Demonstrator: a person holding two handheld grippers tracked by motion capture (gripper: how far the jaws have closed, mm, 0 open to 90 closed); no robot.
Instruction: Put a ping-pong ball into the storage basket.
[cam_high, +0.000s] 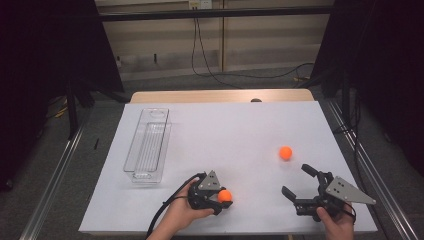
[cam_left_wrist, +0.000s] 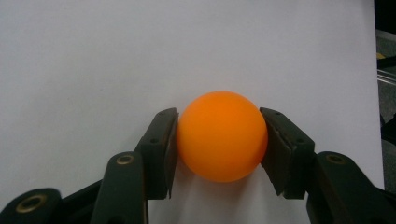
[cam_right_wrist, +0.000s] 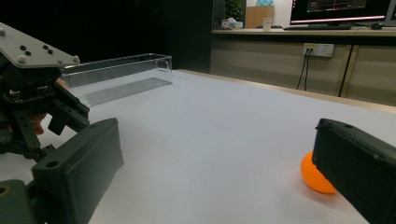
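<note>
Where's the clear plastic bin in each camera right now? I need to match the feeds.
High view: clear bin lies left of centre on the white sheet.
Left gripper view: not in it.
Right gripper view: clear bin at upper left, far across the sheet.
Shared landmark: the white sheet.

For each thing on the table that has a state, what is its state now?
Left gripper: shut on the near orange ball.
Right gripper: open, holding nothing.
Far orange ball: loose on the table.
Clear bin: upright, empty.
</note>
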